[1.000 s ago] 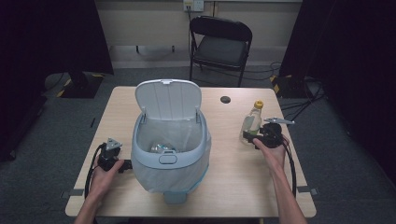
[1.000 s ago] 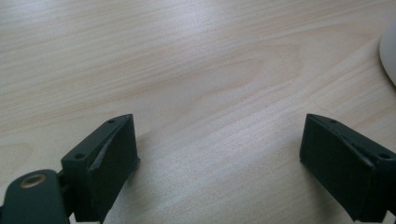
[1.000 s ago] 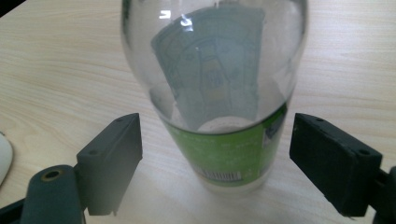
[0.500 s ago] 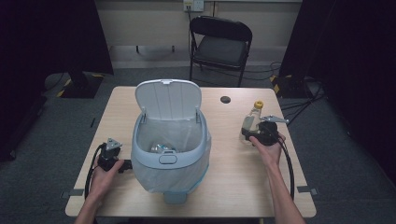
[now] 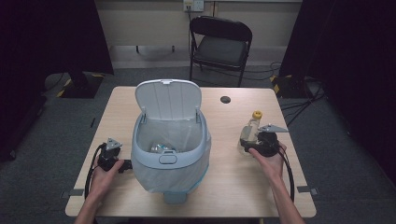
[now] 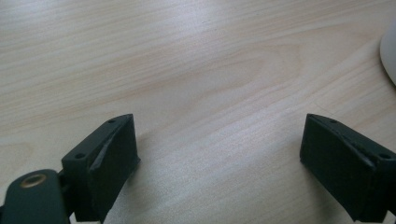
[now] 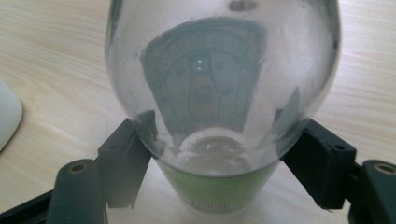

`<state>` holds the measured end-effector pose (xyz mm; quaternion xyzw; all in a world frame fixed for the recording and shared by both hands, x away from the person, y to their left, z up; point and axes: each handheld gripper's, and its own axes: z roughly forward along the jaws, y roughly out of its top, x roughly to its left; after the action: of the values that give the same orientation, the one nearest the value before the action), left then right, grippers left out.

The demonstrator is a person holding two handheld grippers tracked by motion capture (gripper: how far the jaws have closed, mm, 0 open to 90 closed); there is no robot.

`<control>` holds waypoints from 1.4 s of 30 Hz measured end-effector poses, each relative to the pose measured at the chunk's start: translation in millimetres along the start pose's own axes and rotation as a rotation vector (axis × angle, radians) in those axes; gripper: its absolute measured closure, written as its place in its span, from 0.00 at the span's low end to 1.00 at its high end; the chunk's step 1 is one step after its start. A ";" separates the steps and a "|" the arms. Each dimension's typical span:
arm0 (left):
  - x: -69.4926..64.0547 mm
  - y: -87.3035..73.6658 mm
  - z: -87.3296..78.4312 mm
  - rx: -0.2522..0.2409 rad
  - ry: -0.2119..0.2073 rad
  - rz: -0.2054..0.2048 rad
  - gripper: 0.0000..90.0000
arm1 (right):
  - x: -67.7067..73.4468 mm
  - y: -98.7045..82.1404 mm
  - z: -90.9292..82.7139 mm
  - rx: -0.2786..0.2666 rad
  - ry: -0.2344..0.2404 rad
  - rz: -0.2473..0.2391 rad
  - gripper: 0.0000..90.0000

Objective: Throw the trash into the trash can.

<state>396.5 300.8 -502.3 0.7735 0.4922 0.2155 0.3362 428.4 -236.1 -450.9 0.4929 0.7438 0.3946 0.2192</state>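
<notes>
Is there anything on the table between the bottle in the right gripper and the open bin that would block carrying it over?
Nothing visible does. The right gripper clamps the bottle, and only bare table lies between it and the bin, whose lid stands open.

There is one light wooden table [image 5: 233,186]. On it stands one big pale blue plastic bin [image 5: 170,154] with one white lid [image 5: 168,100] flipped up. There is one clear plastic bottle [image 5: 250,133] with one yellow cap [image 5: 257,114]. There are two black tongs, one left [image 5: 111,156] and one right [image 5: 261,142]. One small dark round hole [image 5: 226,99] is in the table. One black folding chair [image 5: 219,46] stands behind.
</notes>
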 end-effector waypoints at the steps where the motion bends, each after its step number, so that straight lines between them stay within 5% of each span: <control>1: 0.0 0.0 0.0 0.000 0.000 0.000 0.12 | 1.3 -2.2 -2.2 -0.004 -0.004 0.002 0.29; 8: 0.0 0.0 0.0 0.000 0.000 0.000 0.12 | 1.4 -12.9 2.9 0.003 0.018 0.055 0.22; 12: 0.1 0.1 0.0 0.001 0.000 0.001 0.12 | 0.1 -17.0 12.5 0.008 -0.018 0.018 0.21; 19: 0.0 0.0 0.0 0.000 0.000 0.000 0.12 | 2.5 -21.2 23.3 0.004 -0.005 0.003 0.23; 42: 0.0 0.0 0.1 0.000 -0.003 -0.001 0.12 | 2.4 -17.5 20.4 0.038 -0.016 -0.003 0.30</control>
<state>396.6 300.8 -502.3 0.7736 0.4921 0.2142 0.3369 432.2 -229.9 -476.9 0.4990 0.7501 0.3762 0.2163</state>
